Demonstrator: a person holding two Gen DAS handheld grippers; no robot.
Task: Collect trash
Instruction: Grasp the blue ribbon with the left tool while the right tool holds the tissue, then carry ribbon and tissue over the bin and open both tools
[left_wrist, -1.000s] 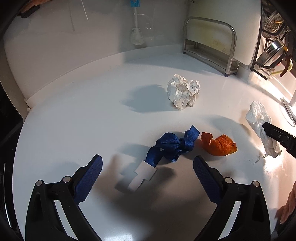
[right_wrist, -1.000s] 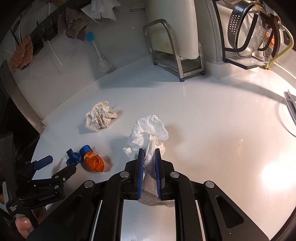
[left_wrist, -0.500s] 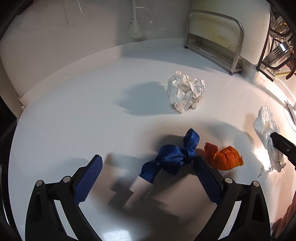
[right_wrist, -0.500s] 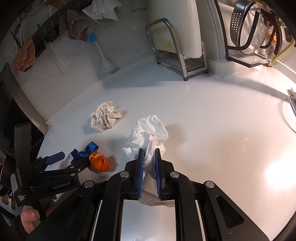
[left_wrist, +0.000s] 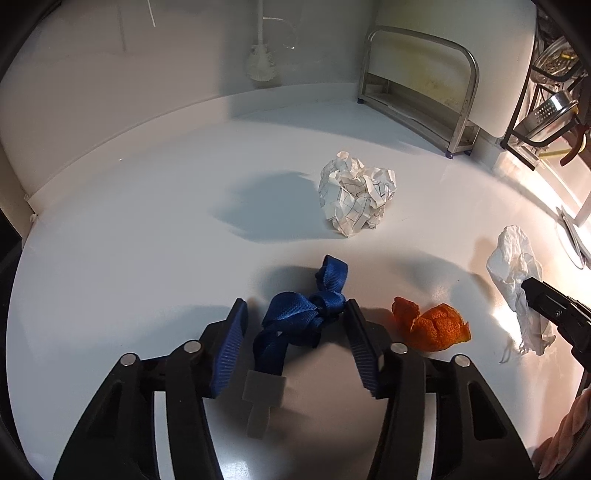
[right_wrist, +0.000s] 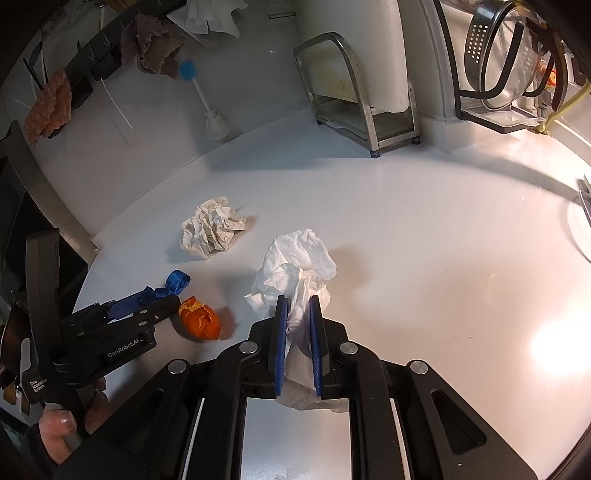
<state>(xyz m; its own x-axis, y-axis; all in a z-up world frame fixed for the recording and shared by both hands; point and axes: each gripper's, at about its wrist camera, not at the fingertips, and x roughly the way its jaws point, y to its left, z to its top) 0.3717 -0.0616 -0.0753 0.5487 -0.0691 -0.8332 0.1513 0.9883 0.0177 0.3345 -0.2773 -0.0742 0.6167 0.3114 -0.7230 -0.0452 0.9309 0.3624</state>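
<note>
Left gripper (left_wrist: 293, 317) low over counter (left_wrist: 147, 229), jaws apart astride blue strap (left_wrist: 303, 317) | right gripper (right_wrist: 296, 306) clamped on white tissue (right_wrist: 299, 258) | orange peel (left_wrist: 434, 326) between them | right view alone: hanging rags (right_wrist: 155, 48).

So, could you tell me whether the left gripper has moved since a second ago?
Yes: the left gripper has advanced toward the crumpled paper, its fingers now flanking the blue strap.

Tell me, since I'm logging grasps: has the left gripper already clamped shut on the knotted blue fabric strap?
No. The left gripper is open, with the knotted blue fabric strap lying between its blue pads on the white counter.
</note>
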